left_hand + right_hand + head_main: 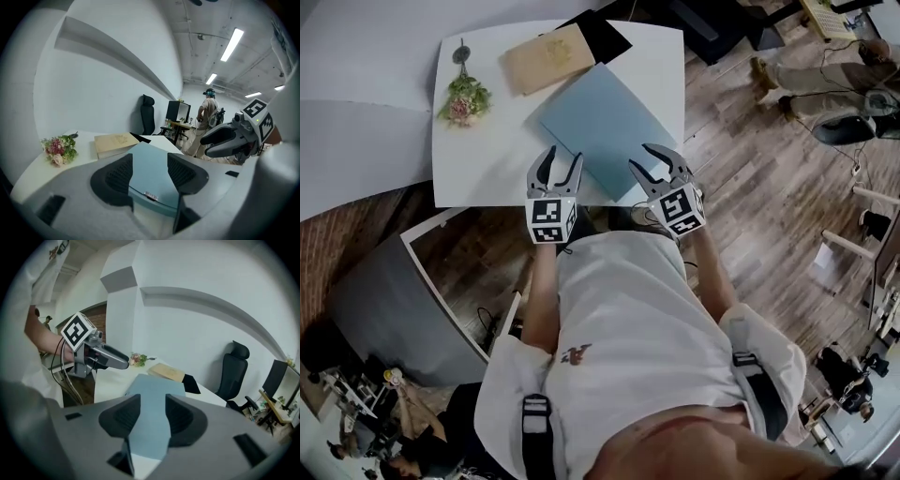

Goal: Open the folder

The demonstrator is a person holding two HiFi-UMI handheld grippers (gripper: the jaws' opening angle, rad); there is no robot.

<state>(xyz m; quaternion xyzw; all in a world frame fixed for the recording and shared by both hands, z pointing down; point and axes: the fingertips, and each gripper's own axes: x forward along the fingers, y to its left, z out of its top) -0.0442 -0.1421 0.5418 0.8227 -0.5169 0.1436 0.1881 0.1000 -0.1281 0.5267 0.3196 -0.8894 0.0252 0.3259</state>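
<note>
A closed light-blue folder [605, 127] lies flat on the white table [478, 159], turned at an angle, with its near corner by the table's front edge. My left gripper [562, 161] hovers over that front edge at the folder's left side, open, with nothing between its fingers. In the left gripper view the folder [152, 180] shows through the gap of the left gripper [150, 164], a small label on its near edge. My right gripper [641, 159] is open at the folder's near right corner. The right gripper [152, 411] frames the folder [152, 394] too.
A tan book [547, 58] lies behind the folder, with a black flat item [605, 37] beside it. A small flower bouquet [464, 98] rests at the table's left. A black office chair [148, 117] and a standing person [206, 117] are beyond the table, on the wooden floor.
</note>
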